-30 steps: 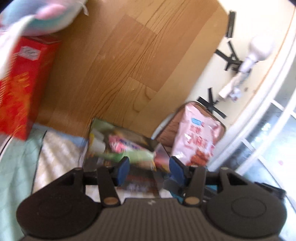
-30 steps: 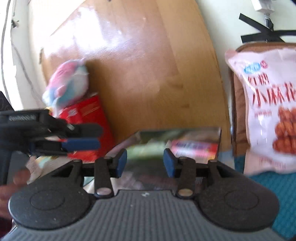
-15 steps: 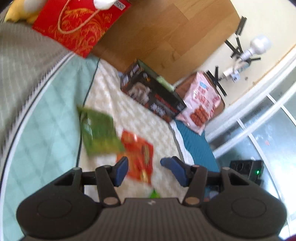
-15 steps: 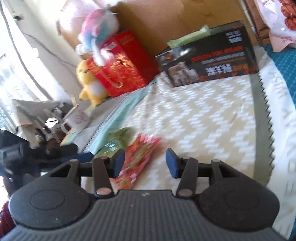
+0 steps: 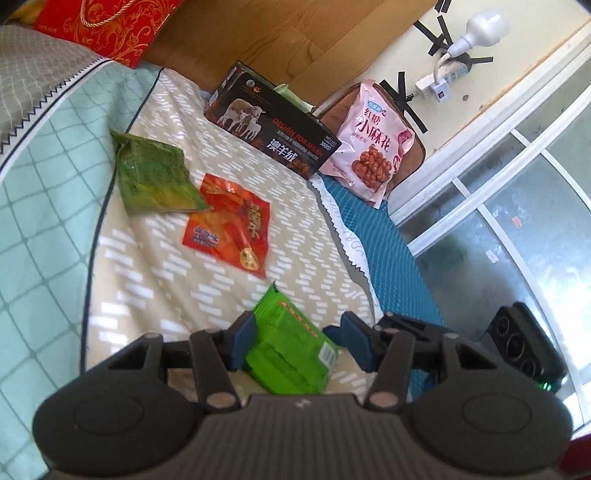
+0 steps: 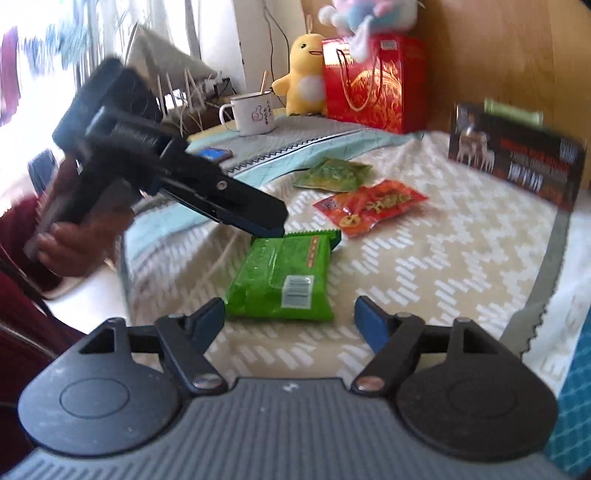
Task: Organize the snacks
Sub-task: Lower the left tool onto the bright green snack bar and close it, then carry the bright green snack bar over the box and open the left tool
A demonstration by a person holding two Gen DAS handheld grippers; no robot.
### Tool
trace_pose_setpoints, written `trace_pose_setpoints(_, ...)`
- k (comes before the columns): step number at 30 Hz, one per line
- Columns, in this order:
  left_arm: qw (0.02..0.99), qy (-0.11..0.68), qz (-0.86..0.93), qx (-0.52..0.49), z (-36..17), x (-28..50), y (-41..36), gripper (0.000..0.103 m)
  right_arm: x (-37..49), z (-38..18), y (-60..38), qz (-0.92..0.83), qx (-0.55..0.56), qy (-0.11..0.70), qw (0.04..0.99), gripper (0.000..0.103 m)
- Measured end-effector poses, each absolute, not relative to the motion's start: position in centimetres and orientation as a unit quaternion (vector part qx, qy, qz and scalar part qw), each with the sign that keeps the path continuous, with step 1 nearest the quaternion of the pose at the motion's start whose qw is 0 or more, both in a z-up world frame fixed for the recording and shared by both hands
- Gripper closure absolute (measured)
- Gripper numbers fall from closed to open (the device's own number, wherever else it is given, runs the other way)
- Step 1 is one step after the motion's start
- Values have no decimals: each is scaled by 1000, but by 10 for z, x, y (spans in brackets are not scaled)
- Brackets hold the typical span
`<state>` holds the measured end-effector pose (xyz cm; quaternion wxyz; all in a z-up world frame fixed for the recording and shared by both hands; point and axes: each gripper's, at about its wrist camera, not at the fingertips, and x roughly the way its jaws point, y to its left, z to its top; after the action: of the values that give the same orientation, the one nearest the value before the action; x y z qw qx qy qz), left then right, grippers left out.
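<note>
Left gripper (image 5: pixel 295 341) parted; right gripper (image 6: pixel 290 319) opening wider.

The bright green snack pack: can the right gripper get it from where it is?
Probably yes. The bright green snack pack lies just ahead of the right gripper, whose jaws have just been opening, empty. The left gripper crowds its far end.

Bed takes up most of the room here, covered with a beige chevron blanket (image 5: pixel 155 258) next to a mint checked quilt (image 5: pixel 44 192). Wooden headboard (image 5: pixel 280 40) behind it, cream wall (image 5: pixel 517 59) to the side with strips of black tape (image 5: pixel 410 107) and a white plug-in lamp (image 5: pixel 476 29). Sliding glass door (image 5: pixel 524 229) with a white frame on that side. In the right wrist view, super bright daylight comes through a window (image 6: pixel 48 44), pretty blown out.
</note>
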<state>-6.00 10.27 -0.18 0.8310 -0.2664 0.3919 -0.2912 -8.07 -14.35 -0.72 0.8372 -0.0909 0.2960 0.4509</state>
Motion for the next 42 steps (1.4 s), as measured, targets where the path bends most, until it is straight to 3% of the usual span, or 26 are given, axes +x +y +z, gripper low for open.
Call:
trace_pose_setpoints(5, 833, 390, -286, -268, 0, -62, 99, 51, -78, -6, -152, 457, -77, 289, 838, 48)
trace_pose_setpoints(11, 832, 389, -274, -286, -4, -46, 92, 51, -68, -4, -165, 405, -63, 278, 869, 47)
trace_pose_setpoints(16, 824, 396, -268, -304, -5, -25, 79, 51, -39, -2, -175, 250, -52, 269, 929, 47)
trace_pose_setpoints(20, 828, 394, -275, -290, -3, -26, 73, 50, -42, 6, -189, 279, 11, 259, 924, 47)
trace_pose_setpoints(28, 826, 389, -270, -305, 2, -29, 95, 48, -57, 5, -170, 339, -15, 280, 898, 34)
trace_pose_setpoints(34, 821, 410, -284, -277, -3, -15, 77, 53, -55, -5, -156, 339, -36, 296, 892, 36)
trace_pose_setpoints(37, 817, 418, -297, -262, -8, -14, 61, 58, -53, -4, -155, 314, -49, 292, 902, 62)
trace_pose_setpoints(42, 830, 393, -316, -239, 14, 4, 51, 58, -32, 4, -171, 296, -3, 293, 909, 65)
